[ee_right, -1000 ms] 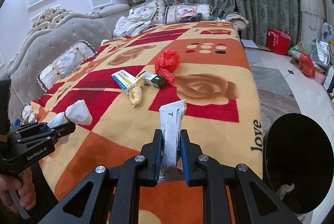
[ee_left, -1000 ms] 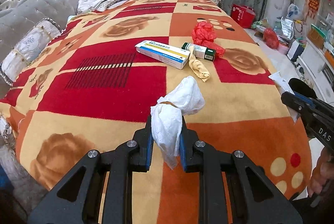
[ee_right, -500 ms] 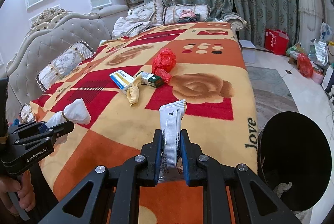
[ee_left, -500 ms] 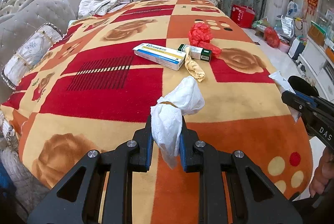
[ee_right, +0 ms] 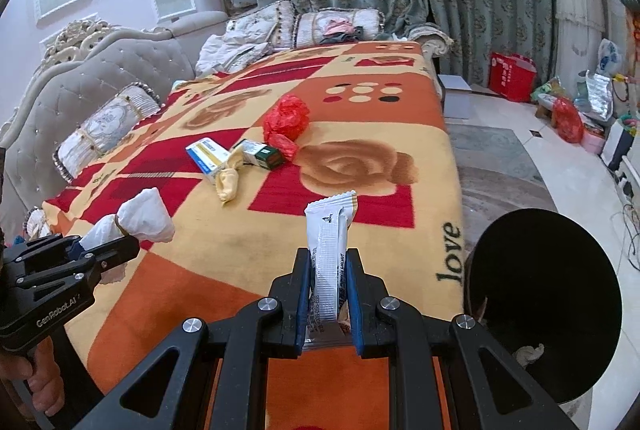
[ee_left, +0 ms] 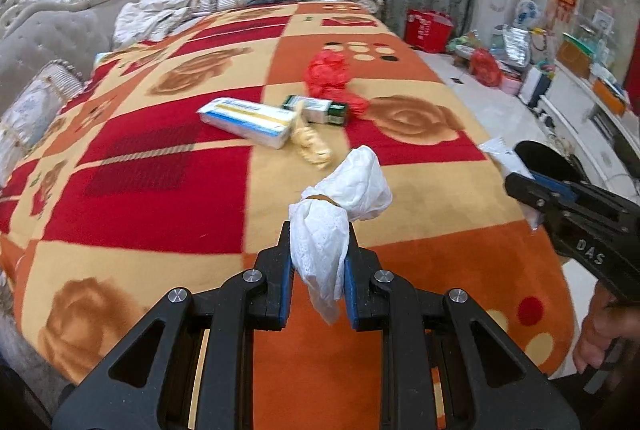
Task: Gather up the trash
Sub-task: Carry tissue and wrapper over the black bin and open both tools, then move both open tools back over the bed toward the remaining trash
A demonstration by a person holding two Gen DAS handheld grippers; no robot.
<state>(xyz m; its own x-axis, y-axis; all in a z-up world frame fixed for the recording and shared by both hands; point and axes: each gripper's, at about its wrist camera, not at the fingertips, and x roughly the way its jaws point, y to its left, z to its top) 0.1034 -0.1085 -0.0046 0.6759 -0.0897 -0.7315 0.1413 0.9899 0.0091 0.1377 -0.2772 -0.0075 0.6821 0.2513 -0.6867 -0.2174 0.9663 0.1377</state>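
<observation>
where "love" marks the blanket [ee_right: 450, 254], "genrobot.ai" labels the left claw [ee_right: 116, 250].

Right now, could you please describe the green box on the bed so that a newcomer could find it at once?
Find the bed's patterned blanket. Mid-blanket lies a small cluster of trash; the green box sits just below the red plastic bag. It is dark green and white, unlike the blue-and-yellow box beside it.

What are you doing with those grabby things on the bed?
Picking up trash. The left claw is shut on a crumpled white tissue, and the right claw is shut on a white wrapper. A black bin waits beside the bed. Two boxes, a red bag and a yellowish scrap lie on the blanket.
</observation>
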